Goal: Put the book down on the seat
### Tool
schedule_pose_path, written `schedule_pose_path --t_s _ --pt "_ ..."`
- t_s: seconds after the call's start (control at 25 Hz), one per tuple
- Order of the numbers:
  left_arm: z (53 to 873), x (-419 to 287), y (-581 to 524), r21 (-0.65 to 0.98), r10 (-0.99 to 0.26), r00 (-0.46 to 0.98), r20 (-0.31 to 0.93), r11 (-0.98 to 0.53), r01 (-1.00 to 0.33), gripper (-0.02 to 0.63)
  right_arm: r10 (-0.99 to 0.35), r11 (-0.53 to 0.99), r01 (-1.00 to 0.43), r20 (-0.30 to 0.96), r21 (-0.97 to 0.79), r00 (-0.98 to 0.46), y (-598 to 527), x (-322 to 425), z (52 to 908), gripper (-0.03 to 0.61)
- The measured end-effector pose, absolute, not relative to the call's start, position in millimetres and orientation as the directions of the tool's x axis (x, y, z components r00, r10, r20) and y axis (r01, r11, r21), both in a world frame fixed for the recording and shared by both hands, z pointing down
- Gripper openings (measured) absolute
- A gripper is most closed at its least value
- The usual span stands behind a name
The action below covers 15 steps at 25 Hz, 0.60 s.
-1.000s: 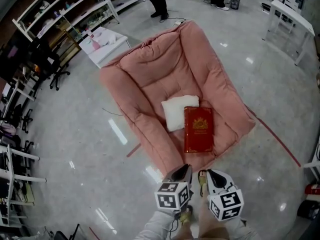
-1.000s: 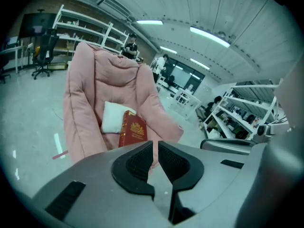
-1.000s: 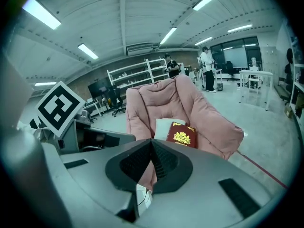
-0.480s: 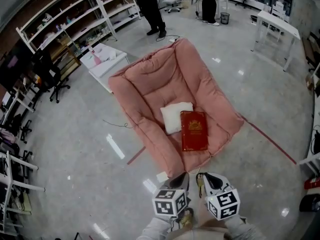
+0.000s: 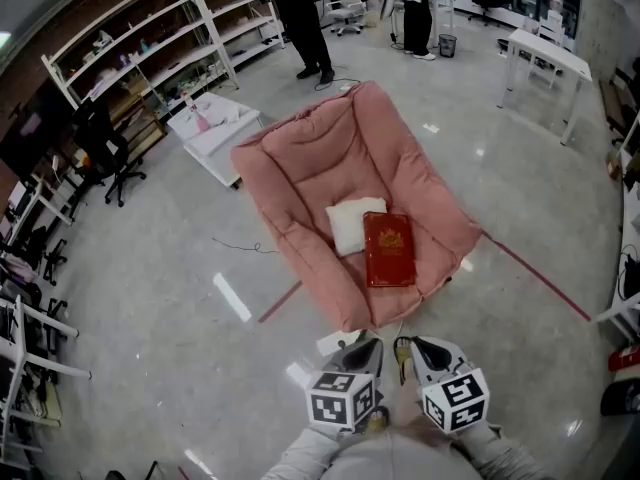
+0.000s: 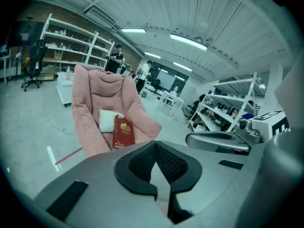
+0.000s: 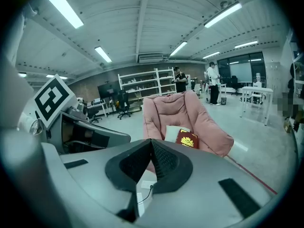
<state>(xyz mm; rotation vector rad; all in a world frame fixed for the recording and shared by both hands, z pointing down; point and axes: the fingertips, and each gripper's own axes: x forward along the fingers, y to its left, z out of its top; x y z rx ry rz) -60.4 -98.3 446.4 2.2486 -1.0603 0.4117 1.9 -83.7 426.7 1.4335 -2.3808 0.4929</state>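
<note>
**Listener:** What does the head view show?

**Me:** I am looking steeply down. My left claw [image 5: 368, 344] and my right claw [image 5: 415, 346] sit side by side at the bottom edge. Each carries a marker cube [image 5: 338, 401] printed with black-and-white squares and no letters. Well ahead of them, on a glossy floor [image 5: 150, 268], stands the pink padded seat [image 5: 300, 158]. The red book [image 5: 389, 250] lies on it cover up, touching a white cushion [image 5: 350, 225] on its left side. The cover bears a gold emblem. Any title is too small to read.

**Listener:** And the left gripper view?

**Me:** My left claw's black pads meet at the tips, with nothing between them. Beyond them the book [image 6: 123, 132] rests on the seat beside the cushion. This view adds what the head view cannot show: ceiling light strips [image 6: 187, 41] overhead and my right claw's grey body [image 6: 218, 141] from the side.

**Listener:** The right gripper view?

**Me:** Here too the pads close tip to tip and hold nothing. Through the notch behind the tips I see a slip of paper [image 7: 142, 186] on the floor. The book's emblem [image 7: 187, 139] faces this camera most squarely, yet no lettering is legible. My left claw's cube shows one square marker [image 7: 53, 101] at the left. Two people [image 7: 179, 82] stand behind the seat.
</note>
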Motion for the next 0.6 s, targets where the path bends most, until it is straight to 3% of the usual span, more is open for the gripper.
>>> schedule_pose_path --t_s 0.6 --pt "437.9 -76.5 -74.2 0.386 -0.597 0.632 0.495 -0.500 -0.775 0.006 -0.783 0.458 -0.881 0.416 -0.117 -0.462 -54.9 -4.2 414.8 0.005"
